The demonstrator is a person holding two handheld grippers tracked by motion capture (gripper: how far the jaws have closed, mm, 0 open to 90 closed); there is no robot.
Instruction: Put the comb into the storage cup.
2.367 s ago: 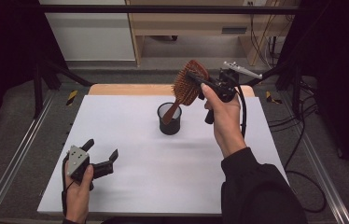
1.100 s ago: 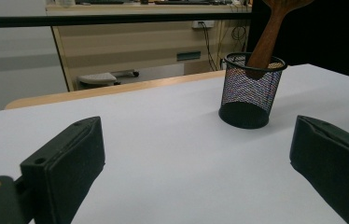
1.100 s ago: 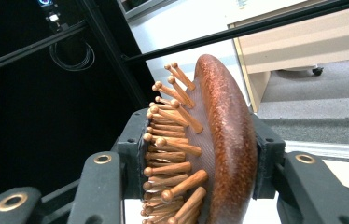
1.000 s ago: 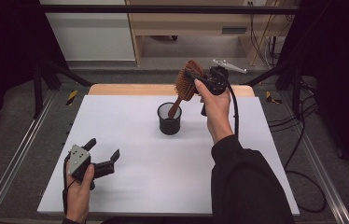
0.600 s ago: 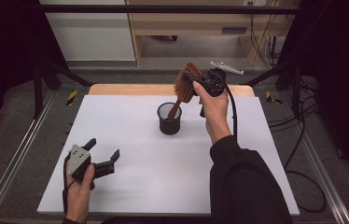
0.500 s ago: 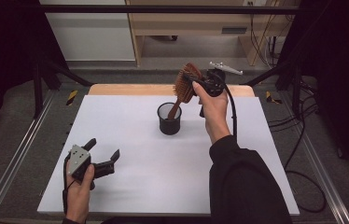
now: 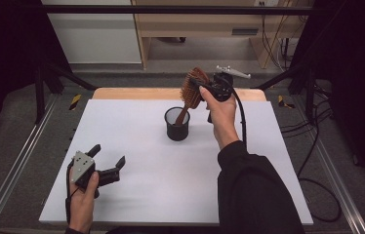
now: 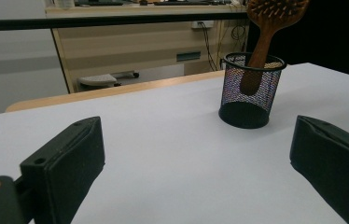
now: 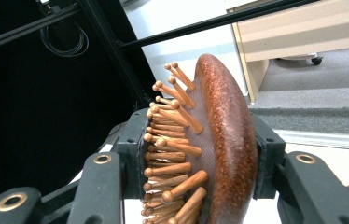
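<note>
Fingers [image 9: 116,172] of right gripper [image 7: 209,87] clamp wooden hairbrush [image 7: 191,90], handle inside mesh cup [image 7: 177,124]; left gripper [image 7: 106,165] open, idle. Step: stowing brush; next, release.

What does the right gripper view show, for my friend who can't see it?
Two black jaws of the right gripper clamp the oval head of a reddish-brown wooden hairbrush, one on its peg bristles, the other on its smooth back. Behind are a dark frame with black bars, a pale wall and a light wooden cabinet on grey floor.
</note>
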